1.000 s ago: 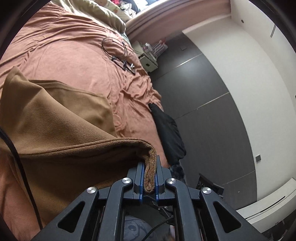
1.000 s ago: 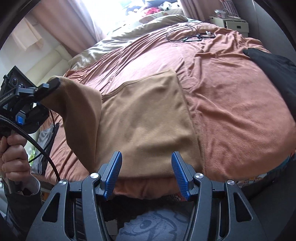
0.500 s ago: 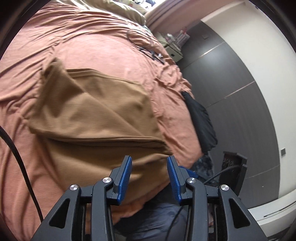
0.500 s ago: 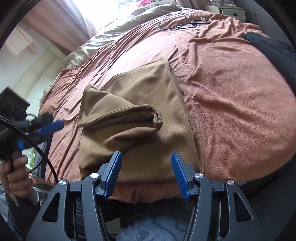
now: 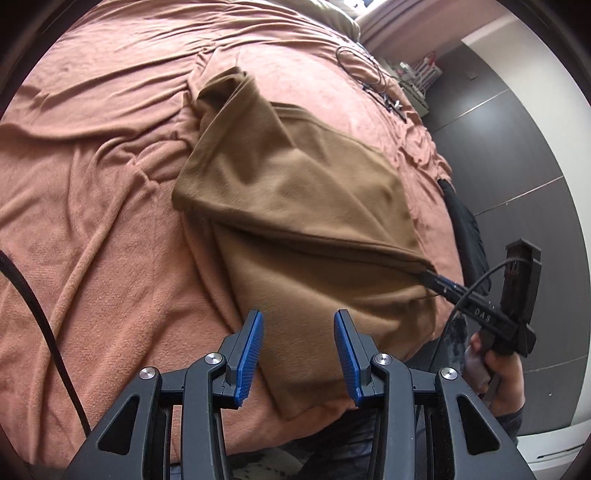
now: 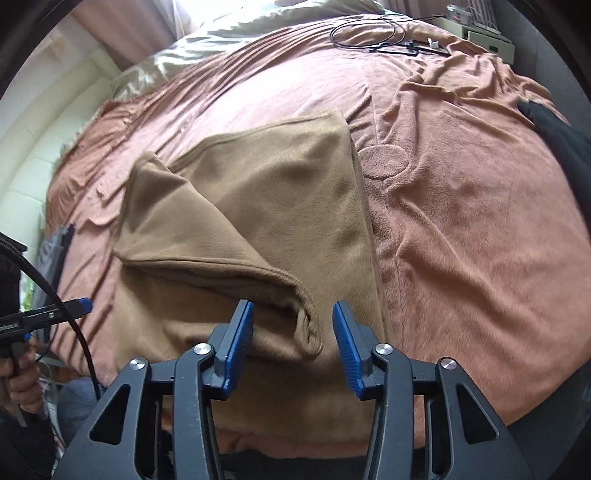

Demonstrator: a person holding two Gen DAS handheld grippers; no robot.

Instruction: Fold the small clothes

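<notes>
A tan-brown garment (image 5: 295, 192) lies on the pink bed cover (image 5: 92, 166), one side folded over the rest. It also shows in the right wrist view (image 6: 258, 206). My left gripper (image 5: 298, 354) is open and empty, over the garment's near edge. My right gripper (image 6: 291, 343) is open, its jaws on either side of the folded flap's near corner (image 6: 306, 325). In the left wrist view the right gripper's fingertips (image 5: 439, 284) touch that same corner. The left gripper's tip (image 6: 77, 306) shows at the left of the right wrist view.
A black garment (image 6: 561, 140) lies at the bed's right edge, also in the left wrist view (image 5: 465, 229). A black cable (image 6: 373, 35) lies on the far side of the bed. Pale bedding (image 6: 236, 33) is bunched at the head. A dark wardrobe wall (image 5: 517, 147) stands on the right.
My left gripper let go of the garment's corner, and the flap dropped onto the rest. The left gripper opened and drew back. My right gripper moved down to the flap's corner.
</notes>
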